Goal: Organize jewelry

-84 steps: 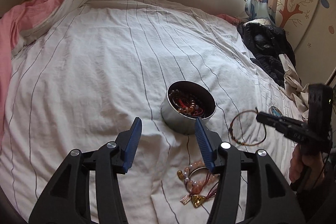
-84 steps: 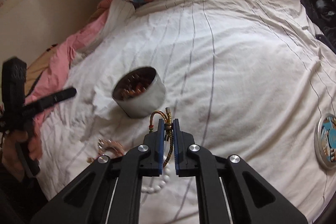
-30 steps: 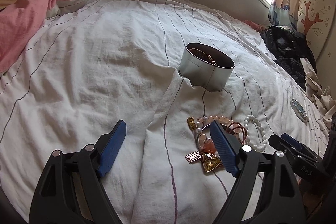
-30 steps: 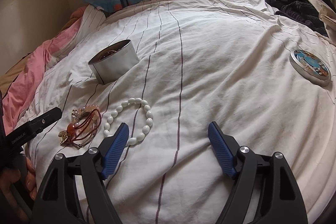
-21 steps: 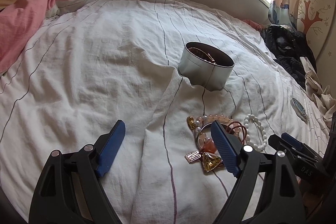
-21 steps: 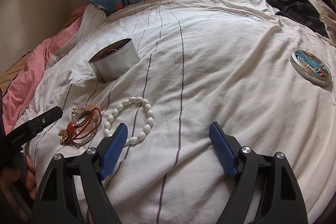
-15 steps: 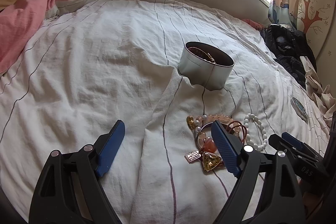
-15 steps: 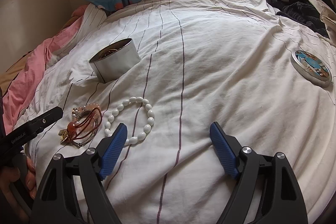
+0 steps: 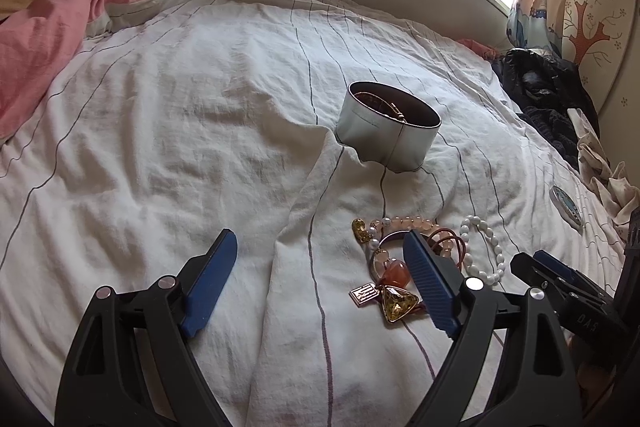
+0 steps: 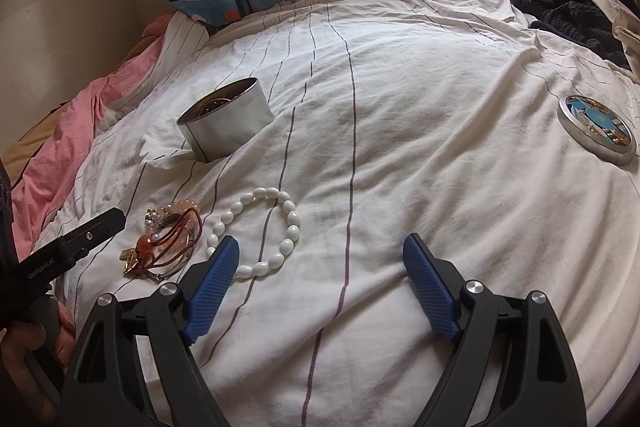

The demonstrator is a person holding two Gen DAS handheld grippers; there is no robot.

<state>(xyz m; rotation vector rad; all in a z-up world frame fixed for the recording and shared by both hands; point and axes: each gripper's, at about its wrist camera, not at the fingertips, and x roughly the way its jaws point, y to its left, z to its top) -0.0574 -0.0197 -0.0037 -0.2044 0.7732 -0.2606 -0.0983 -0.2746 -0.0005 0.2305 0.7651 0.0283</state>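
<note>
Jewelry lies on the bed in two lots: one white bracelet (image 10: 256, 231) on its own, and one tangled heap (image 10: 168, 243) just left of it, too knotted for me to count the pieces. One tin (image 10: 226, 121) stands farther up the sheet (image 10: 400, 115), with more pieces inside that I can't make out. One lid (image 10: 596, 129) lies well apart to the right. Two tongs are out, one in each hand.

The right tongs (image 10: 322, 277) hang over bare sheet, jaws wide and opening further, nothing between them; the white bracelet sits just beyond the left finger, its near edge hidden behind that blue pad. The left tongs (image 9: 318, 275) are spread wide too, gripping nothing, with only a fold of sheet in the gap. The heap (image 9: 396, 267) lies at the right finger, partly behind it, and the white bracelet (image 9: 482, 247) just right of that.

The white bracelet is a ring of oval, milky beads. The heap shows pale pink beads, red cord loops, an orange stone, a gold triangular pendant and a small square charm. The tin (image 9: 388, 131) is round, silver outside and dark within, and the lid (image 9: 566, 205) has a blue printed top.
</note>
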